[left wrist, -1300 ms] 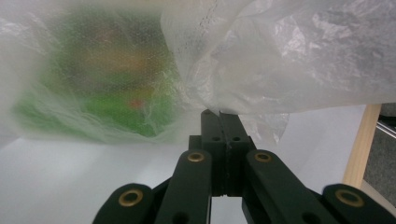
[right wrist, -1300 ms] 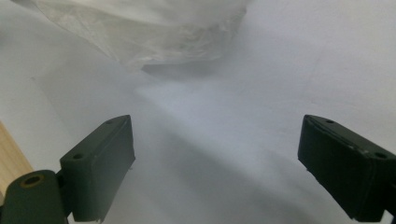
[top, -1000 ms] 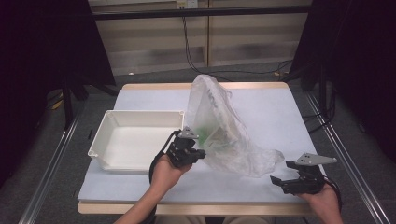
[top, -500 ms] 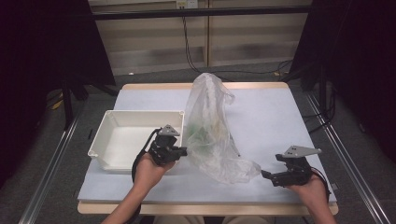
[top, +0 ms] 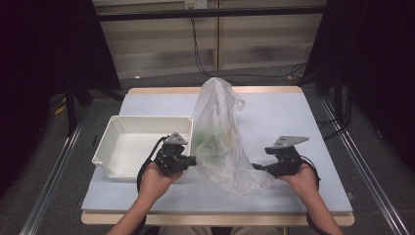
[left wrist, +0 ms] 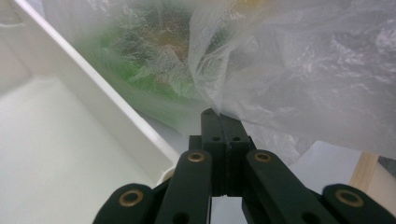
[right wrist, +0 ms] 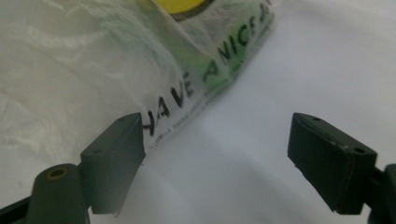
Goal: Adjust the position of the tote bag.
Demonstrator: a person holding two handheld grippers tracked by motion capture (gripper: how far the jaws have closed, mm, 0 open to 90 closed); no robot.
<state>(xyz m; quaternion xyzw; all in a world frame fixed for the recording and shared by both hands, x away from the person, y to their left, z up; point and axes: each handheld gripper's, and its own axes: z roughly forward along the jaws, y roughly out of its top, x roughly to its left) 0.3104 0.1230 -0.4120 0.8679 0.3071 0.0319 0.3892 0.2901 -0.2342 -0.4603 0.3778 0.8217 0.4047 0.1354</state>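
Observation:
A crumpled clear plastic bag stands on the table beside the white tray, with something green showing through it. My left gripper is shut on a fold of the bag at its tip, right by the tray wall. My right gripper is open at the bag's lower right corner. Its jaws have just been closing a little, and the printed bag edge lies beside the left jaw, not pinched between the two.
The tray sits at the table's left, with its inside bare. The pale table top stretches right of the bag and behind it. Dark stands and cables surround the table.
The right gripper has moved left and forward up to the bag's corner. The left gripper has drawn the bag left toward the tray, and the bag now stands more bunched and upright.

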